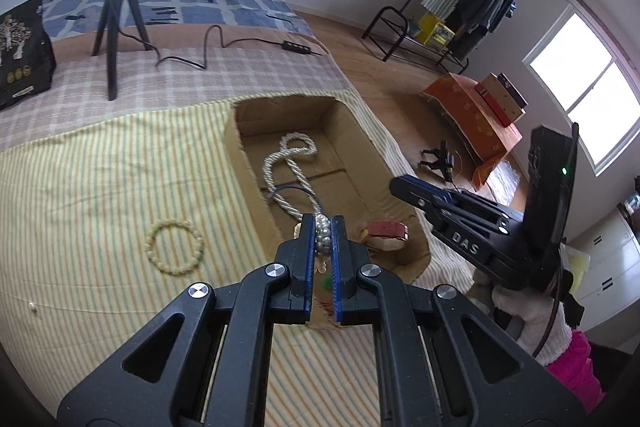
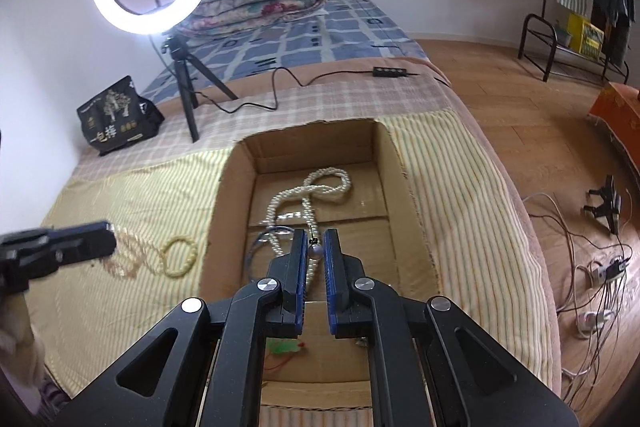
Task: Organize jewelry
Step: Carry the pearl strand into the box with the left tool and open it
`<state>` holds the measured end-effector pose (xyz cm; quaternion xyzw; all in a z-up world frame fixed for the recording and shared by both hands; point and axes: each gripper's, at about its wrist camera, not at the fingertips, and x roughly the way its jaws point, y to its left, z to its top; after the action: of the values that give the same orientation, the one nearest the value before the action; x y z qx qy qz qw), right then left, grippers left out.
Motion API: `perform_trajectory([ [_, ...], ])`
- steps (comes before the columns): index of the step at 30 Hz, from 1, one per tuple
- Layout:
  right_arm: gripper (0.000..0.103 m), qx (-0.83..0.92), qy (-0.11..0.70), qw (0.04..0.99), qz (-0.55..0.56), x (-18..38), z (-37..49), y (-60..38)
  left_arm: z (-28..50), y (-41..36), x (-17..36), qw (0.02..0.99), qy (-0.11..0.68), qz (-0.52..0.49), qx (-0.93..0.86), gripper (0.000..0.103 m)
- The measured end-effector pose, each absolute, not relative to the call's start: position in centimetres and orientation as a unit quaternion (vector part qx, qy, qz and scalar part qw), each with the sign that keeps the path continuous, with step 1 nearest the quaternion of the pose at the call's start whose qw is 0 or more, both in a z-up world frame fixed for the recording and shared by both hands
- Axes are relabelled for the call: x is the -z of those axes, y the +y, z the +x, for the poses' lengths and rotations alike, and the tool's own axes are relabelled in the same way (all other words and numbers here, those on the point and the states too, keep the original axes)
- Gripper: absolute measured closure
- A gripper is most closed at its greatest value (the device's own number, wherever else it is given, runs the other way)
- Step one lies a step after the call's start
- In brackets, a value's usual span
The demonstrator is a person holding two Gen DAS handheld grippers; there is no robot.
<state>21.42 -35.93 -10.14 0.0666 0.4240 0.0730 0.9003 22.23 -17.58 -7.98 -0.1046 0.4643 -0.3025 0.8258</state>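
Observation:
An open cardboard box [image 1: 248,183] [image 2: 230,183] sits sunk into the striped cloth, with a twisted pearl necklace [image 1: 288,163] [image 2: 320,187] lying inside. My left gripper [image 1: 323,227] is shut on a short strand of silver-grey beads [image 1: 323,239] over the box's near left wall. My right gripper [image 2: 316,237] is shut on a pearl strand with a larger grey bead [image 2: 316,251] above the box. Each wrist view also shows the other gripper from the side, the right gripper [image 1: 400,187] and the left gripper [image 2: 108,233]. A cream bead bracelet [image 1: 175,247] [image 2: 180,255] lies on the cloth left of the box.
A red-brown piece [image 1: 386,231] and a thin blue cord [image 1: 288,189] lie in the box. One loose pearl [image 1: 32,306] rests on the cloth. Beyond stand a ring-light tripod [image 1: 114,27] [image 2: 188,91], its cable, and a black bag [image 2: 116,115]. The bed edge drops to the floor on the right.

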Motion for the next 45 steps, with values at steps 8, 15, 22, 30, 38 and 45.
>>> perform_trajectory([
  [8, 0.096, -0.068, 0.429, 0.897, 0.083, 10.7, 22.2, -37.3, 20.5, -21.4, 9.1, 0.817, 0.473, -0.072, 0.321, 0.098],
  [15, 0.096, -0.069, 0.434, 0.893, 0.096, 11.1, 22.8, -37.8, 19.6, -22.8, 9.8, 0.820, 0.472, -0.044, 0.321, 0.098],
  [22, 0.096, -0.073, 0.437, 0.891, 0.096, 11.3, 23.2, -37.4, 18.9, -23.6, 9.7, 0.828, 0.461, -0.021, 0.319, 0.098],
  [30, 0.096, -0.075, 0.437, 0.891, 0.092, 11.5, 23.2, -37.1, 18.3, -23.6, 9.4, 0.834, 0.451, -0.007, 0.318, 0.098],
  [38, 0.063, -0.072, 0.433, 0.894, 0.096, 11.3, 23.2, -37.1, 18.2, -23.6, 9.2, 0.839, 0.444, 0.007, 0.316, 0.067],
  [45, 0.031, -0.042, 0.421, 0.903, 0.076, 10.7, 23.1, -36.7, 17.8, -23.6, 8.9, 0.845, 0.431, 0.019, 0.316, 0.042],
])
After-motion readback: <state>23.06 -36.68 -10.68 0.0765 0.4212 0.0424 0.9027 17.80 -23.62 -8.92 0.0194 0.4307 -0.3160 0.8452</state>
